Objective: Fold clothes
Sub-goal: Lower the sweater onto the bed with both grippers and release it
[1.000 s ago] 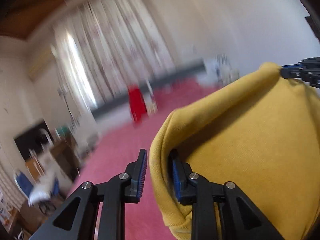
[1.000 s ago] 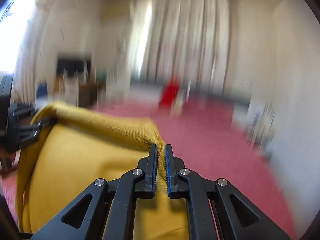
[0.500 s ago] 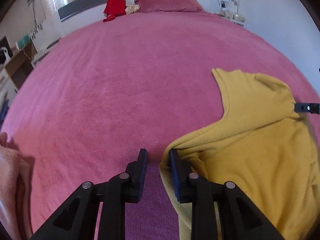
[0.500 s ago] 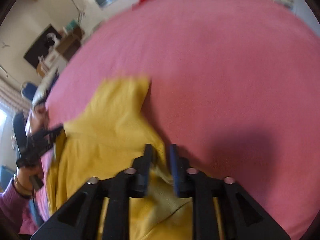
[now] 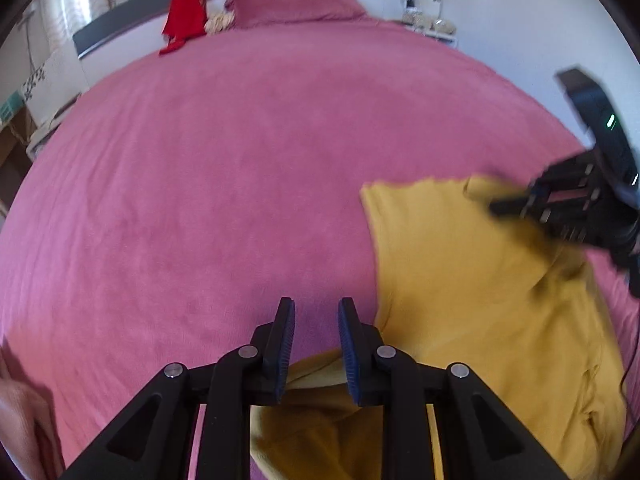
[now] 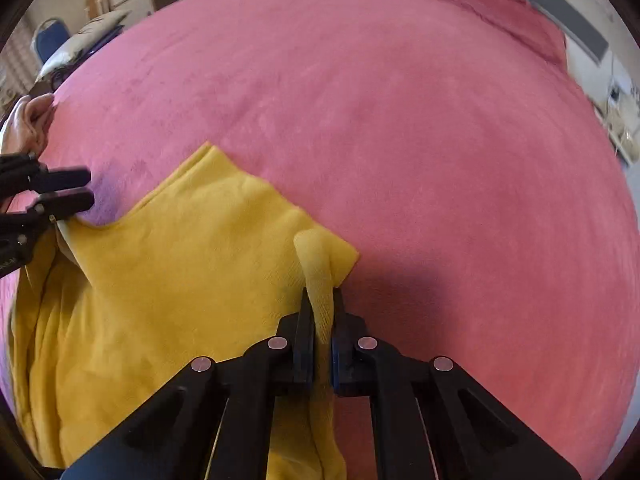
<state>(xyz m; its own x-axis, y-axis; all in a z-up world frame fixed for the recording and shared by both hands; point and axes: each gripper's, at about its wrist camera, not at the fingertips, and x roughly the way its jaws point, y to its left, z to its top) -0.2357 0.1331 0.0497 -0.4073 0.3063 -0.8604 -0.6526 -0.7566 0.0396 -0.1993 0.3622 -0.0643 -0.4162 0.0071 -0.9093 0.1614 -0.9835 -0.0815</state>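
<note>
At the right gripper (image 6: pixel 320 300): the jaws are closing, with a raised fold of the yellow garment (image 6: pixel 180 280) pinched between the pads. The fold stands up from the cloth's far right corner.
Reason for that hold: a corner pinch gives control of one edge, so the panel can be drawn flat or carried over in a fold.
At the left gripper (image 5: pixel 314 308): the fingers stand a little apart and bare bed shows between the tips. No cloth is seen between the pads. The garment's near edge passes under the fingers' base and, in the right view, touches the lower finger. Whether it hangs on that finger cannot be told.
Reason for that position: judged to mark the opposite edge, so both tools span the garment's width.
Garment: lying on the bed (image 5: pixel 200 160) at its near side, between the two grippers. Its far part is spread fairly flat and its near part is bunched in loose folds.
Stage: laying out, as judged. No neat fold is made yet.
Risk: the left side looks unsecured and may slip if the right pulls.
Beyond: a red cloth (image 5: pixel 184 8) and a pillow (image 5: pixel 296 4) at the headboard, well apart from the work.
</note>
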